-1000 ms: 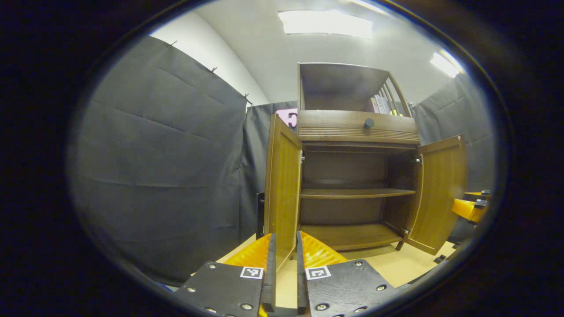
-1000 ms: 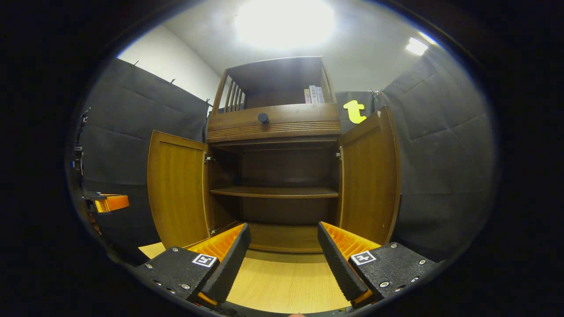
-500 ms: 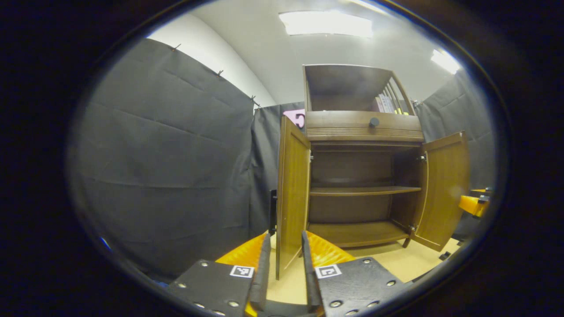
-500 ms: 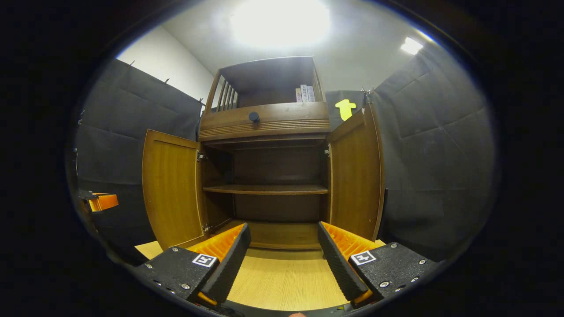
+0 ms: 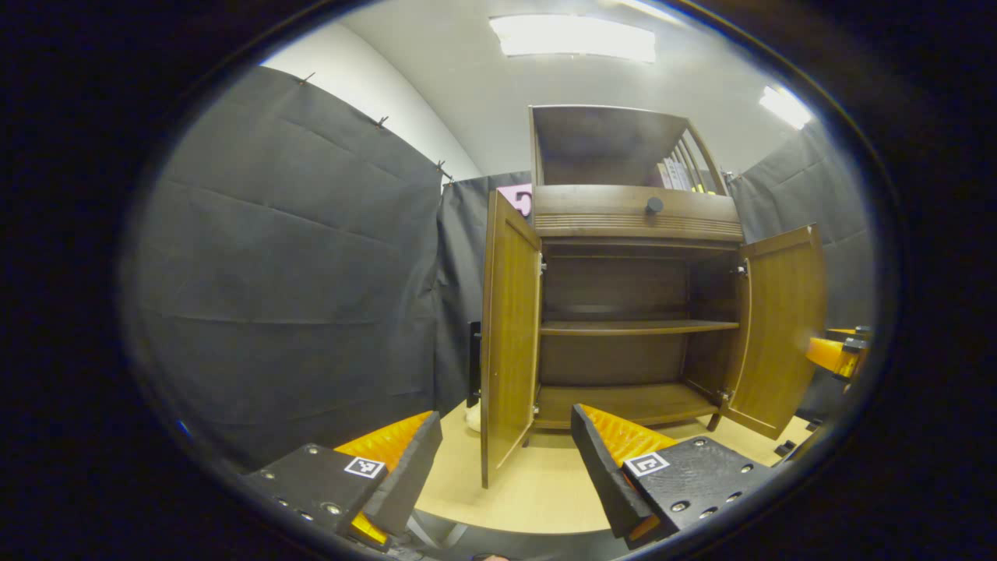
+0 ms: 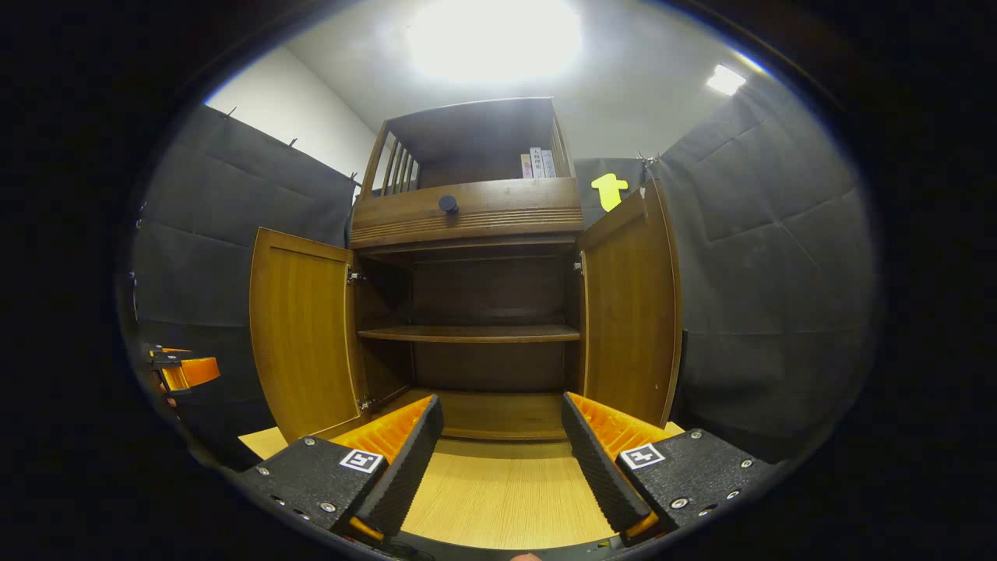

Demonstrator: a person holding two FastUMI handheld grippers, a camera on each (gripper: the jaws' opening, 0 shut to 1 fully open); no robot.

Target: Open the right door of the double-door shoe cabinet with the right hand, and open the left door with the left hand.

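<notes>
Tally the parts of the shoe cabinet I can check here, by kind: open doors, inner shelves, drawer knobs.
Open doors: 2, left door and right door
Inner shelves: 2, middle shelf and bottom shelf
Drawer knobs: 1, knob
Total: 5

We can read no text anywhere. The book spines (image 6: 539, 163) on the cabinet's top shelf, at about twelve o'clock in the right gripper view, carry markings too small for us to make out. The square coded tags (image 6: 361, 460) on the gripper bodies hold patterns, not words.
</notes>
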